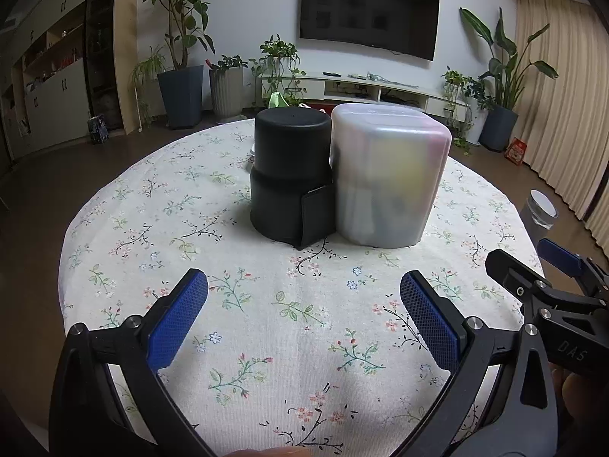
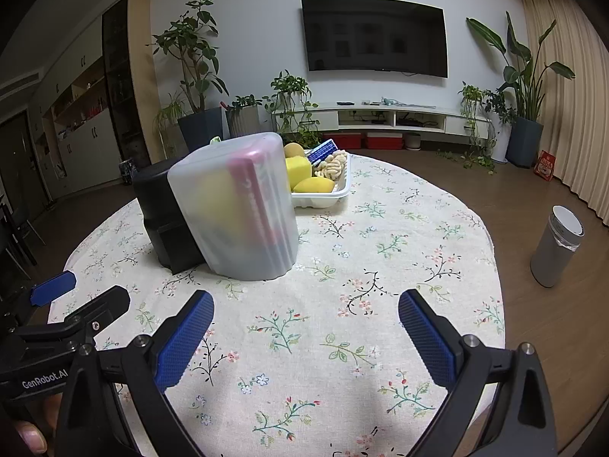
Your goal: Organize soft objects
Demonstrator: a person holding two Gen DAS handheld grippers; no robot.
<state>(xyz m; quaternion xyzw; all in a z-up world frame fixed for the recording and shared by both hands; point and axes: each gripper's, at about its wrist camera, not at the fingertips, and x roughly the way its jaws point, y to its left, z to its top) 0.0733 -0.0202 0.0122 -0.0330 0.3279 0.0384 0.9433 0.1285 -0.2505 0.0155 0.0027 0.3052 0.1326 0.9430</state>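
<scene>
**Mei:** Blue-padded fingers (image 1: 179, 318) fill the bottom of the left wrist view. The left gripper (image 1: 304, 312) is spread wide and holds nothing, hanging over the flowered cloth of the desk (image 1: 114, 236).

**Tom:** Same for the right gripper (image 2: 306, 337): jaws wide apart, empty, above bare cloth. Where are the soft things?

**Mei:** Far side of the desk, in a white tray (image 2: 327, 195). I can make out a yellow sponge block (image 2: 298, 170), a yellow rounded piece (image 2: 314, 185) in front of it, a cream knobbly lump (image 2: 330, 165) and something blue and white (image 2: 321, 151) at the back. A frosted plastic container (image 2: 238, 209) stands between the right gripper and the tray, and touching its side is a black cylindrical case (image 1: 291, 175) with a flap.

**Tom:** The frosted one already has pink and yellow shapes showing through its wall. I can't tell what they are.

**Mei:** How would you take the sponge?

**Tom:** I'd expect it to be very light and to squash readily, so close across its flat side faces, midway up, and only until it dents a little. A pinch at a corner would likely fold it out of the pads.

**Mei:** And the rounded yellow piece?

**Tom:** Possibly smoother; I'd grip across its widest part. The tray looks light too, so it may slide if nudged.
</scene>
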